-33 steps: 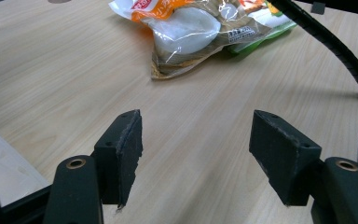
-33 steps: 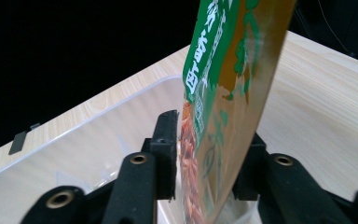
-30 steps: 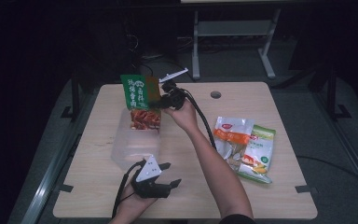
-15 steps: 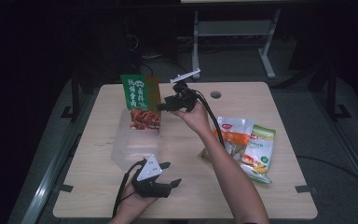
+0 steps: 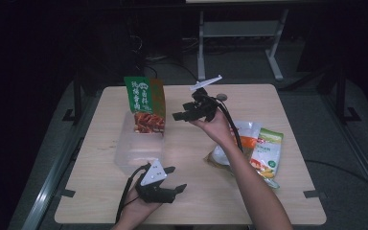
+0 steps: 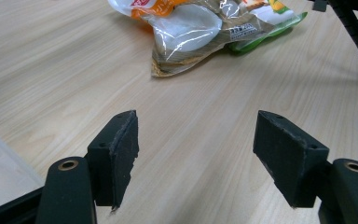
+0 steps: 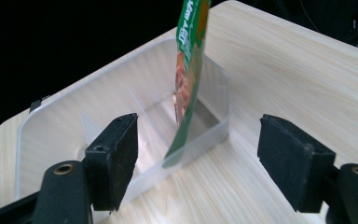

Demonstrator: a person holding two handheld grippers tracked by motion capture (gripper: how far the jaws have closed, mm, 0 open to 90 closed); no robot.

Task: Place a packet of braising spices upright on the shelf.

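On the counter (image 5: 268, 201), one packet binned, two to go.
Clear bin (image 5: 124, 153) holds the green packet (image 5: 145, 103) upright at its far end; two packets (image 5: 254, 146) wait right; right gripper (image 7: 198, 163) fingers just spread, empty; left gripper (image 6: 196, 158) gapes, idle.
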